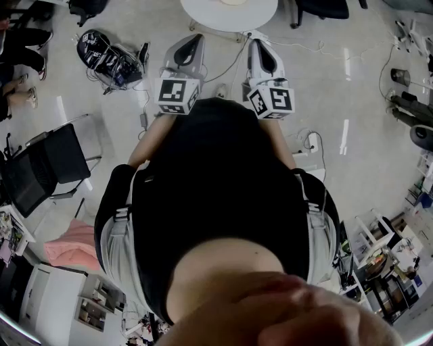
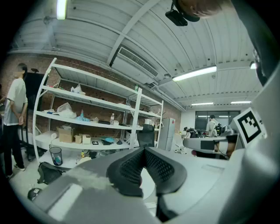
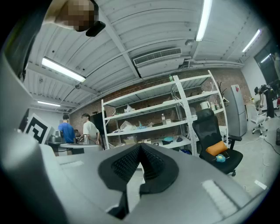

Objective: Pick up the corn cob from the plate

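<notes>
No corn cob and no plate show in any view. In the head view both grippers are held out level in front of the person's dark torso, over a pale floor. The left gripper [image 1: 191, 39] and right gripper [image 1: 261, 46] sit side by side, each with its marker cube near the body. In the left gripper view the black ribbed pads of the left gripper [image 2: 144, 151] meet at the tip with nothing between them. The right gripper [image 3: 140, 148] looks the same, shut and holding nothing.
A round white table [image 1: 229, 12] stands just ahead of the grippers. Cables and a bag [image 1: 108, 57] lie on the floor at left, with a black chair [image 1: 47, 165] nearer. White shelving [image 2: 87, 118] and an office chair with an orange cushion [image 3: 216, 142] face the grippers; people stand by the shelves.
</notes>
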